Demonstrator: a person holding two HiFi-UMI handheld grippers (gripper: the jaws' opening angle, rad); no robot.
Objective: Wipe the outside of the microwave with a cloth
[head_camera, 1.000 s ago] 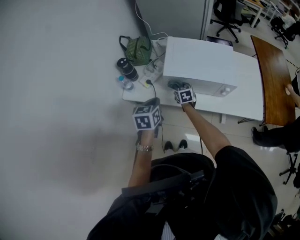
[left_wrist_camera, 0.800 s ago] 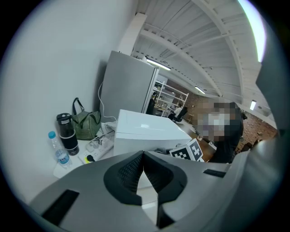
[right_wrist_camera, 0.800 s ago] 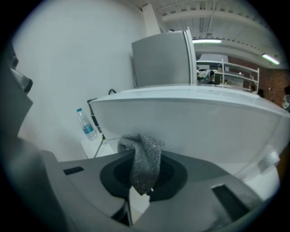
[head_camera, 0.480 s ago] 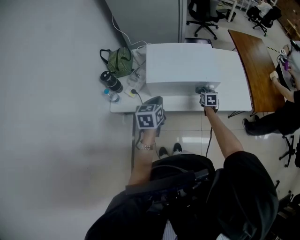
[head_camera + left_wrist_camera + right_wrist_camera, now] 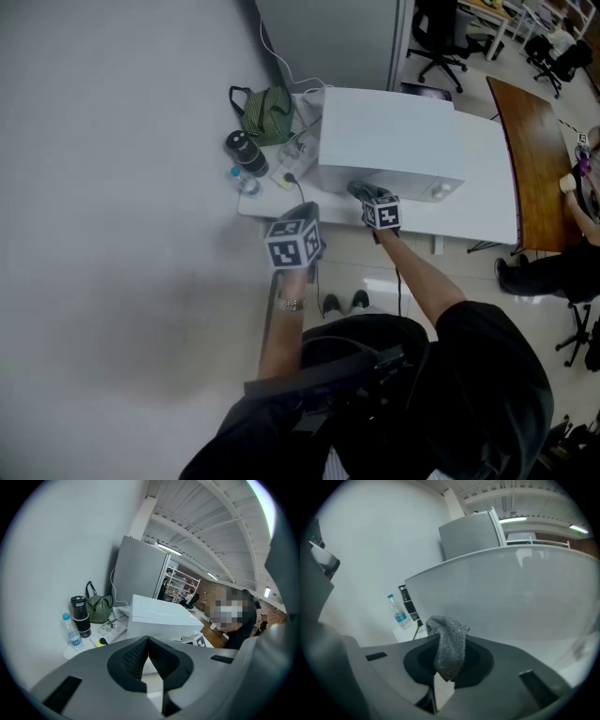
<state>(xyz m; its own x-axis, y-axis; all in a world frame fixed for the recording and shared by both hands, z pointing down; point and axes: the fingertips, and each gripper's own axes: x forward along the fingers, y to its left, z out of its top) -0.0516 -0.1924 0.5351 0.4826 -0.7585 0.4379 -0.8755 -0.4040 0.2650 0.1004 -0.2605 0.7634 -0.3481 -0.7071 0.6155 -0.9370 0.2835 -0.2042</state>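
Right tongs (image 5: pixel 440 670) are clamped on the grey cloth (image 5: pixel 449 646), which is held at the microwave (image 5: pixel 389 131) front face for wiping; left tongs (image 5: pixel 148 645), shut and empty, are held clear of the surface (image 5: pixel 487 223).

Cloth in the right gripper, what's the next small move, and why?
Probably slide the cloth rightward along the microwave's front. The right gripper is shut on it near that face's left part, so most of the front lies to its right.
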